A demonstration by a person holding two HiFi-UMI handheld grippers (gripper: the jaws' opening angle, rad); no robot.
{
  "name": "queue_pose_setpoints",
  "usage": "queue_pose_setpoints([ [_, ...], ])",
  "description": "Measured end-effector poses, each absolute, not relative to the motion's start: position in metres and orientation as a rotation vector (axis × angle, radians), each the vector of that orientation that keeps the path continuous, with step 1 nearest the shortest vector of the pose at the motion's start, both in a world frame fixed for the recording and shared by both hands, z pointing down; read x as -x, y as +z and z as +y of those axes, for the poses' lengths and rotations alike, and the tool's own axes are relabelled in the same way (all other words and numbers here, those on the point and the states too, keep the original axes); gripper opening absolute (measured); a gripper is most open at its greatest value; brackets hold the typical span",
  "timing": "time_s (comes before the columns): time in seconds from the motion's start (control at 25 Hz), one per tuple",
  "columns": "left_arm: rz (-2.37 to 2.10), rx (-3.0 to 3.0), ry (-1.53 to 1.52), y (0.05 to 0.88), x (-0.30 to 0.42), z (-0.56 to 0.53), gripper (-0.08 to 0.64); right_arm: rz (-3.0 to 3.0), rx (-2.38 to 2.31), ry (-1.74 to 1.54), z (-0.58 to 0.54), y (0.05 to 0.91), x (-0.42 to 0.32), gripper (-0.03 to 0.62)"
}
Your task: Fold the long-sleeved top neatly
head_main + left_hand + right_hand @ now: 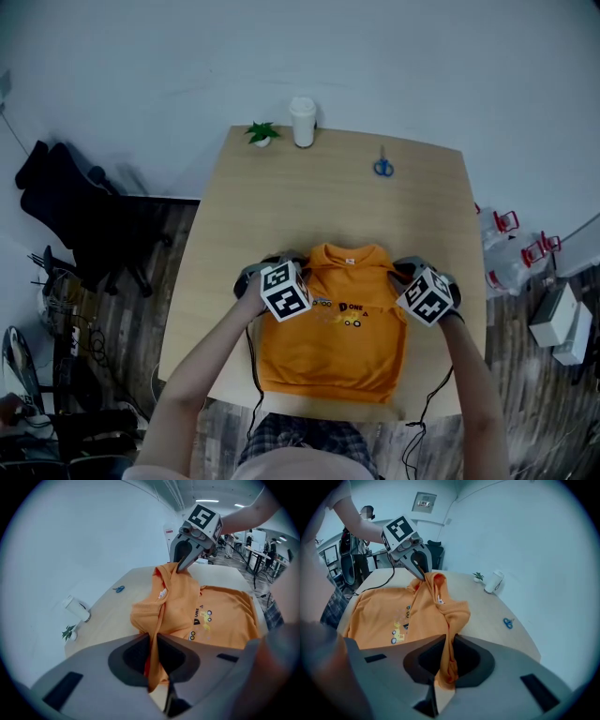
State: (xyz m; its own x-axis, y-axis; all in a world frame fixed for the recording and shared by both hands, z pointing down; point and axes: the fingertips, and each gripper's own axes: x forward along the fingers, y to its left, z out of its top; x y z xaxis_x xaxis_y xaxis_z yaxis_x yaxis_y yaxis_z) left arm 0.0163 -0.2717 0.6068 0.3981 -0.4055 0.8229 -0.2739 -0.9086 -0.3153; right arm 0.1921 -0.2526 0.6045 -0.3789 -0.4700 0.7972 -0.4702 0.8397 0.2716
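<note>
1. Left gripper (153, 654): jaws clamp a fold of the orange top (333, 352) at one shoulder.
2. Right gripper (446, 656): jaws clamp the opposite shoulder.
3. Top: lower part lies on the table (328, 187); shoulders are held above it.

The left gripper (153, 641) has its jaws closed on a raised fold of the orange top (220, 611), and the right gripper (180, 566) pinches its other side. A white cup (77, 609), small plant (69, 632) and blue scissors (118, 588) sit along one edge of the table (117, 616).
</note>
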Motion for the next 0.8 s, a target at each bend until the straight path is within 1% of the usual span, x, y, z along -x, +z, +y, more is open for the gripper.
queue_pose_setpoints([
  [0.4, 0.625, 2.470, -1.430, 0.589, -0.004, -0.194, 0.046, -2.048, -0.667, -0.136, -0.180, 0.583, -0.169, 0.049],
  [0.8, 0.528, 2.532, -1.413, 0.602, 0.010, -0.111, 0.046, -2.075, -0.522, -0.127, -0.087, 0.602, -0.145, 0.050],
])
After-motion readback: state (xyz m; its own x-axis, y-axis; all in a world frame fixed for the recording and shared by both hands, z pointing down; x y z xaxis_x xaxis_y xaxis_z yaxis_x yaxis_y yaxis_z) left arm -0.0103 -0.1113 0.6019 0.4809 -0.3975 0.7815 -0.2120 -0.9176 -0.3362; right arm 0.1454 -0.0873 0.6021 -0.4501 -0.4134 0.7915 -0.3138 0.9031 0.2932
